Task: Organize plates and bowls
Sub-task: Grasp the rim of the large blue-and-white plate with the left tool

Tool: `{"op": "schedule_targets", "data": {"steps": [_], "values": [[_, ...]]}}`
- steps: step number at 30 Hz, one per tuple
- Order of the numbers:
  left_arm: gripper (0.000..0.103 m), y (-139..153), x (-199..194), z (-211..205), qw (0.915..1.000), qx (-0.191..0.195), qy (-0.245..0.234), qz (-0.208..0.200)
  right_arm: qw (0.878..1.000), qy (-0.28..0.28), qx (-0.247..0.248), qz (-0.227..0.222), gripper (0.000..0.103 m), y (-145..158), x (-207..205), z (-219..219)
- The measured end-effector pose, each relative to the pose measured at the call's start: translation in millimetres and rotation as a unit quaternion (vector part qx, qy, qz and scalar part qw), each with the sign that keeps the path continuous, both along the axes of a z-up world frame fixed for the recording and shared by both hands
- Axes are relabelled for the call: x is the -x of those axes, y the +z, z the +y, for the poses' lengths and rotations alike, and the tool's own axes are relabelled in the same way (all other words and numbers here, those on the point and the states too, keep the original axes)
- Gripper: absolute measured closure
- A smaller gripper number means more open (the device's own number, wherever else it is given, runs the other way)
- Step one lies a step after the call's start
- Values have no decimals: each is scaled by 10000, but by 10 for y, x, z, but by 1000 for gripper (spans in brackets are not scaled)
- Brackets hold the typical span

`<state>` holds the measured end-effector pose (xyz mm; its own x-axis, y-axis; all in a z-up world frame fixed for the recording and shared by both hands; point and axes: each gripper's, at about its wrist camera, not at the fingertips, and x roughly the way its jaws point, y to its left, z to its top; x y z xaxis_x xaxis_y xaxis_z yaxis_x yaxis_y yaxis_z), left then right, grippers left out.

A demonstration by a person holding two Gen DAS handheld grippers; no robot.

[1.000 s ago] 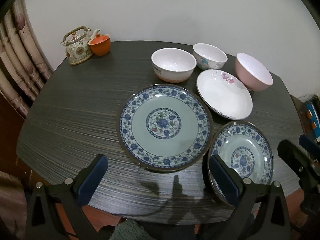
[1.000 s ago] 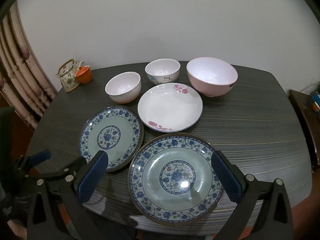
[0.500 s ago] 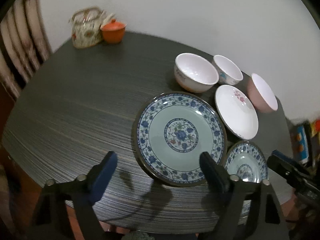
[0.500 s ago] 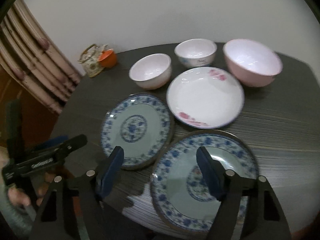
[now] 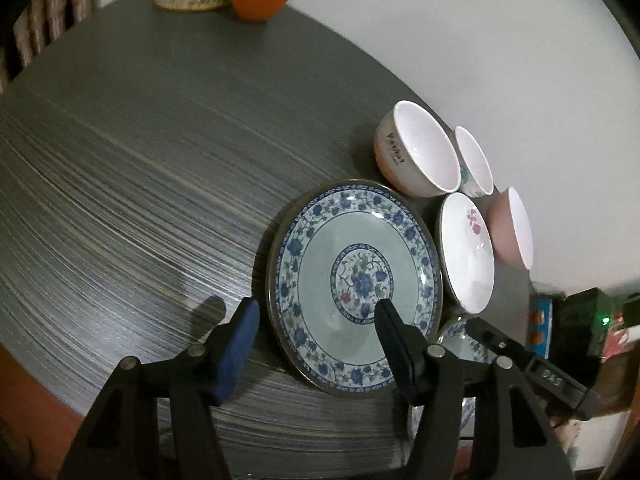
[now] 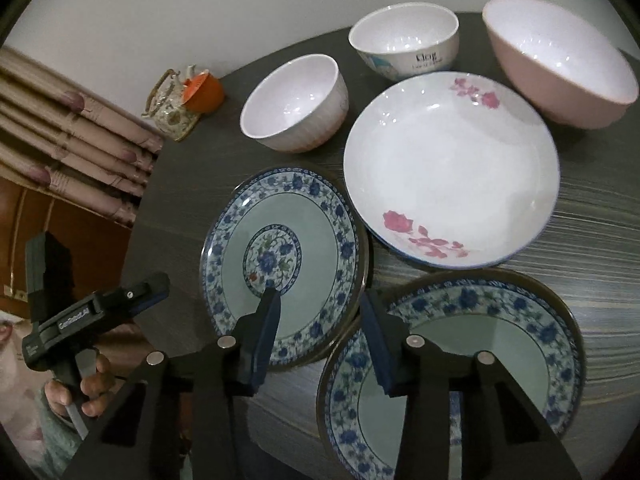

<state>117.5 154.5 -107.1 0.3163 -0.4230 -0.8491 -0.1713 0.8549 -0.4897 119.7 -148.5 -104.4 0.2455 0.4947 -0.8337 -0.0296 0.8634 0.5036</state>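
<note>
Two blue-flowered plates lie side by side on the dark table. In the left wrist view my left gripper (image 5: pixel 316 340) is closing astride the near left rim of the larger-looking blue plate (image 5: pixel 356 280): one finger hangs over the plate and the other outside it, and the pads are not touching. In the right wrist view my right gripper (image 6: pixel 320 332) is closing over the gap where the left blue plate (image 6: pixel 280 256) meets the near blue plate (image 6: pixel 460 360), gripping nothing. Behind these stand a white plate with pink flowers (image 6: pixel 448 168), two white bowls (image 6: pixel 296 104) (image 6: pixel 404 40) and a pink bowl (image 6: pixel 560 68).
A flowered teapot (image 6: pixel 172 108) and an orange cup (image 6: pixel 204 88) stand at the table's far left corner by a curtain (image 6: pixel 72 140). A hand (image 6: pixel 80 392) holds the left gripper (image 6: pixel 152 288) off the table's left edge. A wide stretch of bare tabletop (image 5: pixel 140 160) lies left of the plates.
Both grippers have come down and closer to the blue plates, and their jaws have narrowed. The left gripper has rolled, so its view now tilts.
</note>
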Motion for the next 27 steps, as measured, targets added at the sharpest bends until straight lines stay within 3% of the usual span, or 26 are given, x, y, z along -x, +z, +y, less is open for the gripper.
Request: {"op": "schedule_targets", "data": {"steps": [4,15,20,27], "values": [[56,-89,-33,35,9997,199,9,112,9999,53,85,90,67,-100,-136,49],[58,-271,-139,79,9993,171,29,325,9993,78,102,343,70,-320,-354,123],[68,-328,-192,75,9992,195,4,360,9991,27,73,407,71,-393,-398,77],[75,-414,-272,84,9989,176,-42,430,9991,96,79,404,73,-441,-438,90]]}}
